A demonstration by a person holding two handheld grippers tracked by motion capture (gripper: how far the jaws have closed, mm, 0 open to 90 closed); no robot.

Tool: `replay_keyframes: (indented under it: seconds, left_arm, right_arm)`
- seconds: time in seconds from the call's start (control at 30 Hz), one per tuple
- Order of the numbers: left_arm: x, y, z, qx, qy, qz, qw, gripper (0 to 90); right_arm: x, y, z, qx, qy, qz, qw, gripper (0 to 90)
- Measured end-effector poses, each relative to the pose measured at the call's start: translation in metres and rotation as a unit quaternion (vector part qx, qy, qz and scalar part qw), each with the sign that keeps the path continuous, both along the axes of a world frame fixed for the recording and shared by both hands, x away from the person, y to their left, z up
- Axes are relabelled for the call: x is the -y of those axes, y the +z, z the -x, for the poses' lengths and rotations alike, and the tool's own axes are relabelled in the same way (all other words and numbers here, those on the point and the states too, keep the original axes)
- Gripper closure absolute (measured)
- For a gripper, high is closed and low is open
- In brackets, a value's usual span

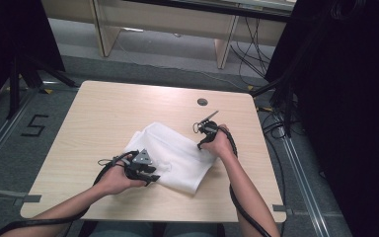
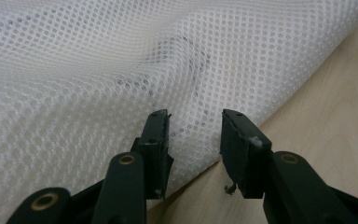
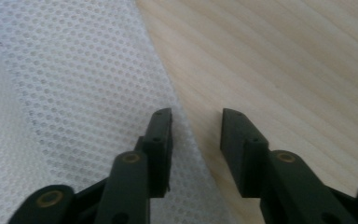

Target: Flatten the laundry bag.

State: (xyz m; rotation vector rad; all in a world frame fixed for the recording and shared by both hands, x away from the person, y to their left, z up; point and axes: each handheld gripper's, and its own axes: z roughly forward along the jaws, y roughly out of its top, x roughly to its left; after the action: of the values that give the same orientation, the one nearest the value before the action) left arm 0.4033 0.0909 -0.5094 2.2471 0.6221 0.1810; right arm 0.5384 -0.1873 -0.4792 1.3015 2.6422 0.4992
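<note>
R gripper (image 3: pixel 196 126) jaws spread, straddling white mesh cloth (image 3: pixel 65 102) edge; desk (image 3: pixel 284 60) beyond. L gripper (image 2: pixel 195 128) likewise spread at near edge.

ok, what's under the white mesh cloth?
The white mesh cloth lies folded on the wooden table, whose bare wood shows at the cloth's edge in both gripper views. A faint dark shape shows through the mesh in the left gripper view; what it is cannot be told.

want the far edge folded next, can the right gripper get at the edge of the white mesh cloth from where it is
Probably yes. The right gripper hangs low with its jaws apart astride the edge of the white mesh cloth, one jaw over mesh, one over bare table. Nothing lies between. The left gripper is at the opposite edge.
</note>
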Motion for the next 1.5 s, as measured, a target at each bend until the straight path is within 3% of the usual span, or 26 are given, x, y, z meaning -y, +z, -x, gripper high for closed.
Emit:
replay_keyframes:
  seconds: [0.03, 0.23, 0.33, 0.37, 0.43, 0.5, 0.53, 0.63, 0.67, 0.9, 1.0, 1.1, 1.23, 1.33, 1.47, 1.5]
  left_arm:
    - [-0.002, 0.001, -0.001, 0.003, -0.011, -0.015, 0.9998, 61.6]
    - [0.000, 0.000, 0.001, -0.002, 0.002, -0.006, 1.0000, 61.9]
    - [0.001, 0.000, 0.002, -0.002, 0.003, -0.005, 1.0000, 62.0]
    - [-0.001, 0.001, 0.000, 0.004, -0.011, -0.017, 0.9998, 62.1]
    - [0.001, 0.000, 0.002, 0.001, 0.001, -0.002, 1.0000, 62.2]
    - [0.001, -0.001, 0.002, -0.006, 0.002, 0.000, 1.0000, 63.2]
    - [0.000, 0.000, 0.001, -0.005, -0.005, -0.009, 0.9999, 63.7]
    - [0.001, -0.001, 0.002, -0.007, -0.002, -0.003, 1.0000, 63.9]
    - [0.003, -0.002, 0.003, -0.010, 0.009, 0.011, 0.9998, 63.9]
    - [0.002, -0.001, 0.003, -0.008, 0.003, -0.004, 1.0000, 64.1]
    - [0.002, -0.001, 0.003, -0.006, 0.004, -0.006, 1.0000, 64.2]
    - [0.002, -0.001, 0.003, -0.001, -0.003, -0.007, 1.0000, 64.2]
    - [0.003, -0.001, 0.004, -0.003, 0.004, 0.002, 1.0000, 64.2]
    - [0.002, 0.000, 0.003, -0.004, -0.002, -0.007, 1.0000, 64.0]
    - [0.003, 0.001, 0.004, -0.004, 0.008, 0.005, 0.9999, 64.5]
    - [0.004, 0.002, 0.006, -0.008, 0.015, 0.018, 0.9997, 64.5]
  right_arm:
    - [0.000, 0.000, 0.000, 0.000, 0.000, 0.000, 1.0000, 71.0]
    - [-0.007, 0.000, 0.001, -0.011, 0.017, 0.007, 0.9998, 87.9]
    - [-0.009, 0.001, 0.002, -0.012, 0.019, 0.013, 0.9997, 88.9]
    - [-0.011, 0.001, 0.003, -0.009, 0.016, 0.019, 0.9997, 89.9]
    - [-0.011, 0.001, 0.002, -0.005, 0.022, 0.021, 0.9995, 89.9]
    - [-0.012, 0.003, 0.003, -0.009, 0.024, 0.024, 0.9994, 90.0]
    - [-0.014, 0.003, 0.004, -0.007, 0.019, 0.024, 0.9995, 90.0]
    - [-0.016, 0.008, 0.004, 0.015, 0.026, 0.022, 0.9993, 90.0]
    - [-0.018, 0.011, 0.005, 0.018, 0.024, 0.021, 0.9993, 90.0]
    - [-0.027, 0.038, 0.010, 0.056, 0.038, 0.015, 0.9976, 90.0]
    - [-0.031, 0.045, 0.012, 0.062, 0.036, 0.011, 0.9974, 90.0]
    - [-0.039, 0.057, 0.015, 0.087, 0.052, 0.009, 0.9948, 90.0]
    - [-0.045, 0.063, 0.019, 0.097, 0.053, 0.003, 0.9939, 90.0]
    - [-0.051, 0.071, 0.024, 0.103, 0.059, 0.002, 0.9929, 90.0]
    - [-0.053, 0.078, 0.026, 0.117, 0.069, -0.002, 0.9908, 90.0]
    - [-0.054, 0.079, 0.026, 0.120, 0.072, -0.003, 0.9902, 90.0]
